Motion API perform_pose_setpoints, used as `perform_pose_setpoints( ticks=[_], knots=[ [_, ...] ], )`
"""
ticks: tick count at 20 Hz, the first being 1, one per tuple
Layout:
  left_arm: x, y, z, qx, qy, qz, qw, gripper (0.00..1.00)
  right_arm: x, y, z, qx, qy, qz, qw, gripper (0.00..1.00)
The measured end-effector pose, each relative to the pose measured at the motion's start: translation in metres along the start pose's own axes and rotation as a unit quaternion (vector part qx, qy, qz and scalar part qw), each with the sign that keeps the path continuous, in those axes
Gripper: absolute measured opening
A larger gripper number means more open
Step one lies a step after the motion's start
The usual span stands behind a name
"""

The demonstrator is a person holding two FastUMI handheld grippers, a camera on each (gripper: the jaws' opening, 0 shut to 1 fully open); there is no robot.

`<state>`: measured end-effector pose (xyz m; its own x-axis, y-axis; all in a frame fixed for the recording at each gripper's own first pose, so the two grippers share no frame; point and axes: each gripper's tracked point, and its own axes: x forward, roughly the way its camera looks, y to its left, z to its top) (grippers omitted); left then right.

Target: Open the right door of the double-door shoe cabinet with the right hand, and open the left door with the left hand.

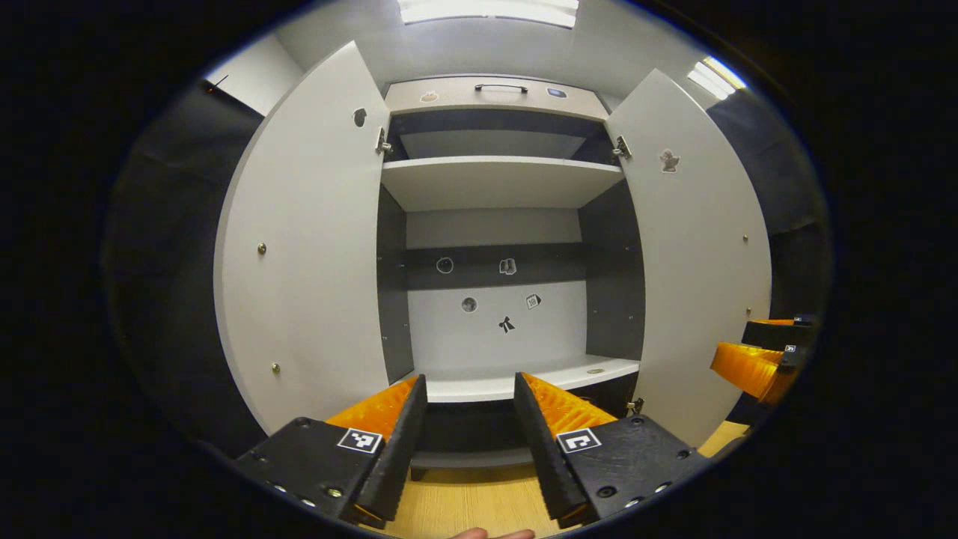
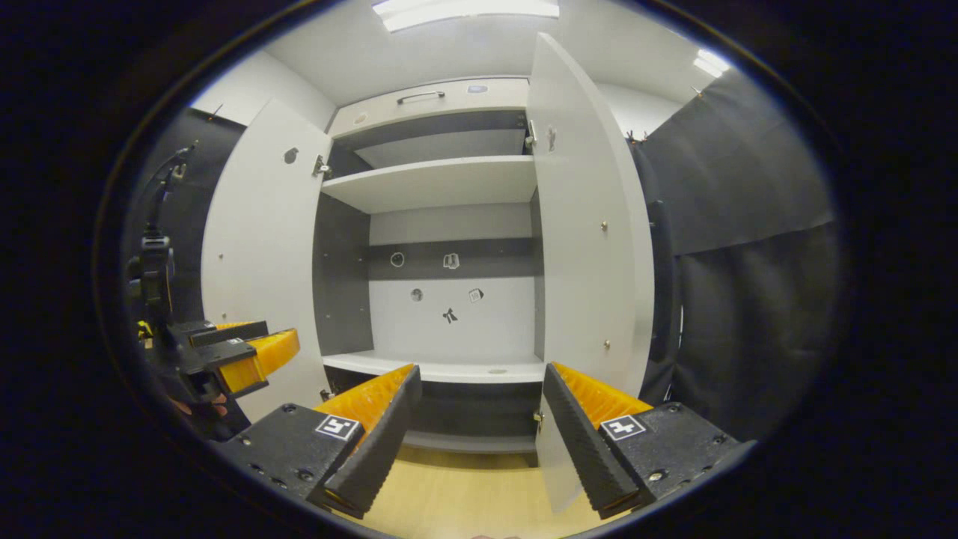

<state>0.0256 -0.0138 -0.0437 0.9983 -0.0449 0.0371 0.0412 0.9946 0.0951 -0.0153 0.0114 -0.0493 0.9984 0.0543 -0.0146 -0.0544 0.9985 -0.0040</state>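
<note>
The tall white wooden shoe cabinet (image 1: 494, 180) stands right in front, and both of its doors are swung wide open. In the left gripper view, the flat white left door (image 1: 307, 247) stands out at 9 o'clock and the flat white right door (image 1: 696, 254) stands out at 3 o'clock. Between them you can see a long white shelf (image 1: 501, 180) up high at 12 o'clock, and the white bottom board (image 1: 524, 378) lower down. The back wall has a few small stickers (image 1: 507, 266) on it. A grey drawer with a dark handle (image 1: 500, 87) sits at the very top. The left gripper (image 1: 470, 389), black with orange ribbed fingers, sits at 6 o'clock with its fingers spread wide and nothing between them. It is not touching the cabinet. In the right gripper view, the right gripper (image 2: 483, 382) is at 6 o'clock, also spread wide and holding nothing. Its right finger looks close to the bottom edge of the right door (image 2: 591, 224), but I cannot tell if they touch. The left gripper (image 2: 247, 352) shows far off at 9 o'clock. The light wooden floor (image 2: 464, 486) lies below.
</note>
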Motion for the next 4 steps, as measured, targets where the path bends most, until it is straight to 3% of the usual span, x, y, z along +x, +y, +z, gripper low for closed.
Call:
perform_pose_setpoints(
  ticks=[1, 2, 4],
  knots=[
    [-0.0043, -0.0044, 0.0020, 0.001, 0.000, -0.005, 1.000, 0.77, 0.0002, 0.0003, -0.0001, 0.000, 0.000, 0.000, 1.000, 1.00],
    [-0.0065, -0.0052, 0.0043, 0.000, -0.001, -0.005, 1.000, 0.90, 0.0003, 0.0013, -0.0009, -0.001, 0.001, 0.001, 1.000, 1.00],
    [-0.0103, -0.0024, 0.0081, 0.002, -0.004, 0.000, 1.000, 0.94, 0.0003, 0.0036, -0.0016, -0.001, 0.002, 0.002, 1.000, 1.00]
  ],
)
